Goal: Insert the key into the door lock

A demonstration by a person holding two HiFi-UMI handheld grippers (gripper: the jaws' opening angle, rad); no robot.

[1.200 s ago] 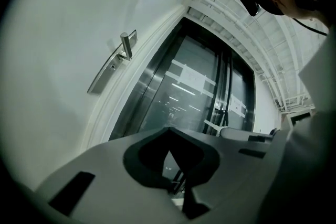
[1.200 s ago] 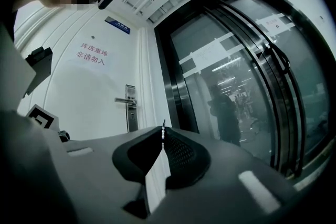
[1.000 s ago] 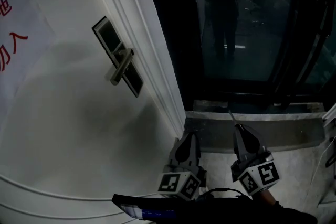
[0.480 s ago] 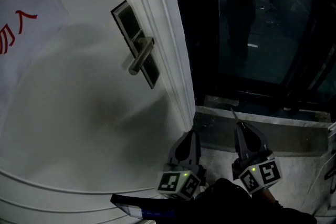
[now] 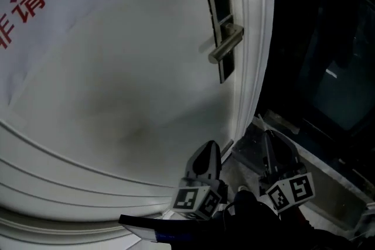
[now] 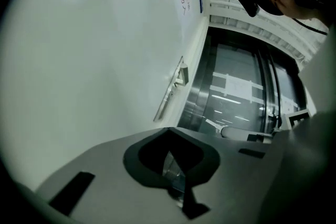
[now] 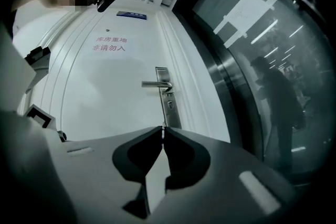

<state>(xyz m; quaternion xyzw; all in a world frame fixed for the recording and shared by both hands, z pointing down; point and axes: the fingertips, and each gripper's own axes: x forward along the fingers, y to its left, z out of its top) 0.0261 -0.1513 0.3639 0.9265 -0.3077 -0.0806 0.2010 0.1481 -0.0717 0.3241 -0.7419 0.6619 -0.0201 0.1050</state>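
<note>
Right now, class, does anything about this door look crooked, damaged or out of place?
Nothing stands out. The handle sits level on its lock plate, the sign sits level on the door, and the right tongs pinch a thin key, not yet at the plate.

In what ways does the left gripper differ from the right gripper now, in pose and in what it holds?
The left gripper lies nearer the white door; the right gripper lies toward the dark glass. The right gripper faces the silver lever handle squarely; the left gripper sees it obliquely. The right gripper pinches a thin metal key; the left gripper's tips show none. Both have their jaws together.
</note>
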